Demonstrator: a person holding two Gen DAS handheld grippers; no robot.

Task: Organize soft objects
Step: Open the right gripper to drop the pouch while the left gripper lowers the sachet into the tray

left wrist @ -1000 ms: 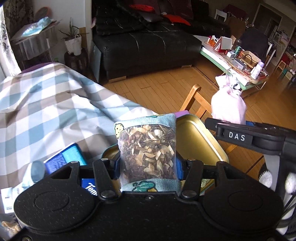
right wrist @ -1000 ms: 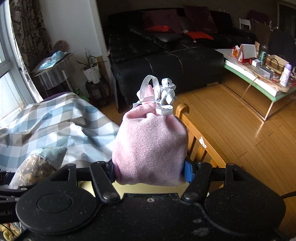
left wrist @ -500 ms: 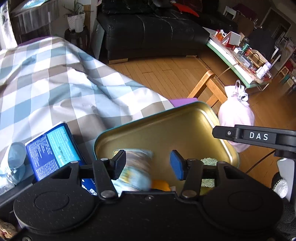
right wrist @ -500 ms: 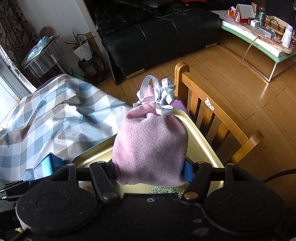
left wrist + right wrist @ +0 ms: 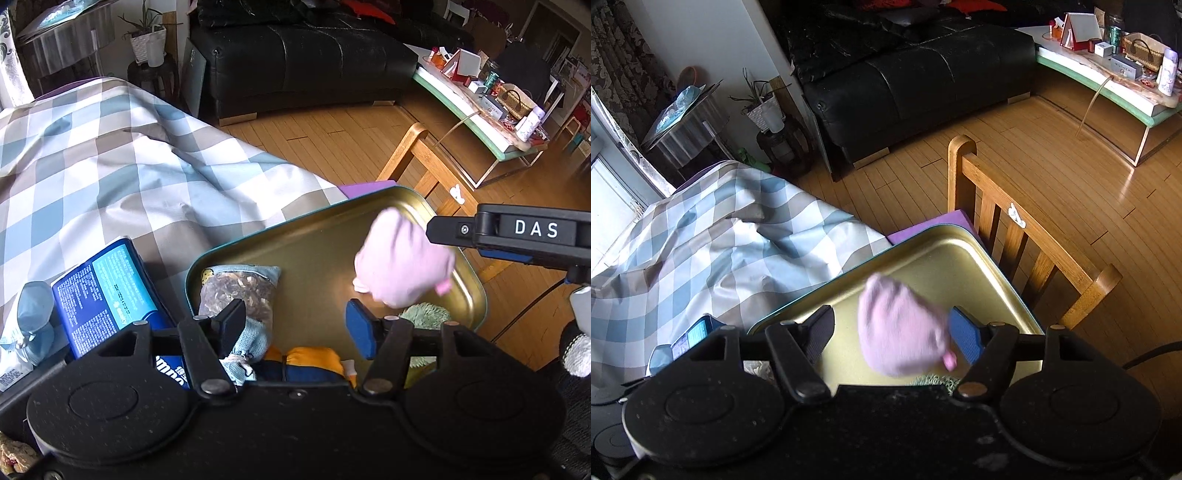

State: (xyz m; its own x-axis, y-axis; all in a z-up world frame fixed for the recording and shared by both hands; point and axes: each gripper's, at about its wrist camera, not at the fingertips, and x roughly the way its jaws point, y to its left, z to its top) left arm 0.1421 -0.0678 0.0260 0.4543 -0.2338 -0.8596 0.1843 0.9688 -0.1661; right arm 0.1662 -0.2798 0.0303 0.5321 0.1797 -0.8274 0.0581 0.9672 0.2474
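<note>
A gold tray (image 5: 317, 236) sits on the checked tablecloth; it also shows in the right wrist view (image 5: 942, 258). A blue sachet of dried chips (image 5: 236, 291) lies in the tray's left part, just beyond my open left gripper (image 5: 295, 325). A pink drawstring pouch (image 5: 402, 273) is blurred, dropping over the tray's right part; in the right wrist view the pouch (image 5: 901, 328) is between the open fingers of my right gripper (image 5: 897, 332), free of them. A green fuzzy item (image 5: 424, 314) and an orange-and-navy soft item (image 5: 310, 362) lie at the tray's near edge.
A blue box (image 5: 107, 288) and a pale blue pouch (image 5: 33, 314) lie left of the tray on the tablecloth (image 5: 110, 166). A wooden chair back (image 5: 1027, 229) stands right behind the tray. A black sofa (image 5: 295, 55) and a cluttered coffee table (image 5: 487, 107) stand beyond.
My left gripper opened and the sachet dropped into the tray. My right gripper lowered over the tray, then opened, and the pink pouch is falling out of it.
</note>
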